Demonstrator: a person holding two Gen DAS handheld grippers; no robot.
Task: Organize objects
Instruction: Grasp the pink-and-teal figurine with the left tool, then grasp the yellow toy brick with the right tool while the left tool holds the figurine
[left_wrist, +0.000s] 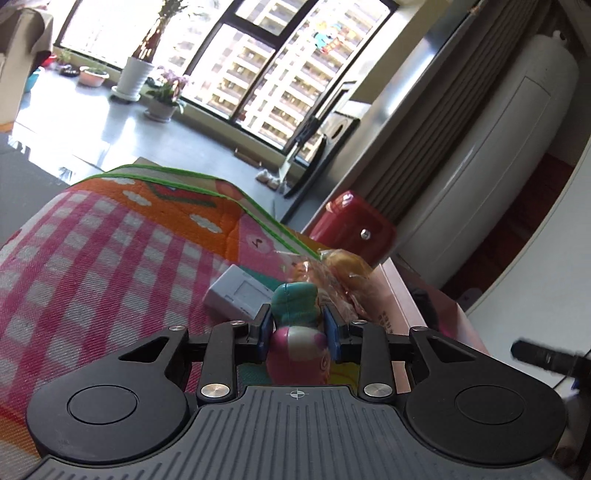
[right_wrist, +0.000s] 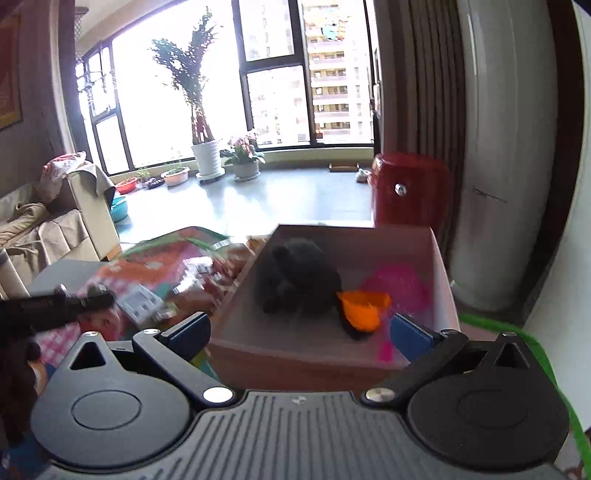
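left gripper (left_wrist: 299, 326), lower centre of left wrist view: blue pads clamped on a pink-and-teal toy figure (left_wrist: 295, 332), above the checked mat (left_wrist: 92, 266). grey box (left_wrist: 240, 293) and bagged snack (left_wrist: 340, 269) just beyond, mid-frame. right gripper (right_wrist: 301, 330) spread wide, empty, over pink box (right_wrist: 441, 266) holding black plush (right_wrist: 295, 277), orange piece (right_wrist: 364, 306).

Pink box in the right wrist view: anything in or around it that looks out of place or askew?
Nothing stands out. The pink box sits upright and holds a dark plush toy, an orange piece and something pink, blurred. The right gripper hangs open above it, holding nothing.
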